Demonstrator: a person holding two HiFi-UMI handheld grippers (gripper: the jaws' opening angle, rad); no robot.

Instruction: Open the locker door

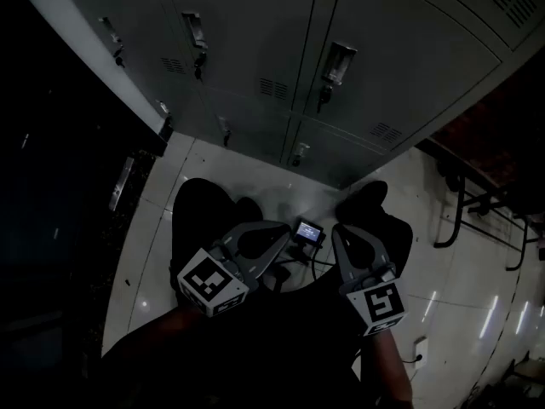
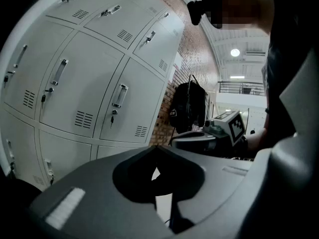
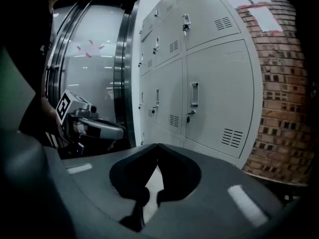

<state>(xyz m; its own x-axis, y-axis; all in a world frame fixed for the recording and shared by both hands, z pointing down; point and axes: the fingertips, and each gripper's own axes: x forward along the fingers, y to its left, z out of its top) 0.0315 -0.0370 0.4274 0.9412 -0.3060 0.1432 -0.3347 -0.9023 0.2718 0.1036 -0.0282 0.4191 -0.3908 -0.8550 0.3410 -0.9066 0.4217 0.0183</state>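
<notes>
We hold the left gripper (image 2: pixel 157 147) and right gripper (image 3: pixel 158 146) low over the glossy tiled floor (image 1: pixel 464 292), both clenched on nothing, well apart from the lockers (image 1: pixel 247 24) ahead. Every flat grey metal locker door (image 1: pixel 409 75) is closed, hiding any contents. Each bears a slim upright handle (image 1: pixel 338 62) and slotted vents (image 1: pixel 272 88).

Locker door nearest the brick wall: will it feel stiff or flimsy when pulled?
The locker door is likely thin sheet metal, judging by its punched vent slots, so probably light and slightly flexy. Its handle sits on the edge away from the brick wall, so it should swing from that side. A key seems to hang below; the door may resist until unlatched.
</notes>
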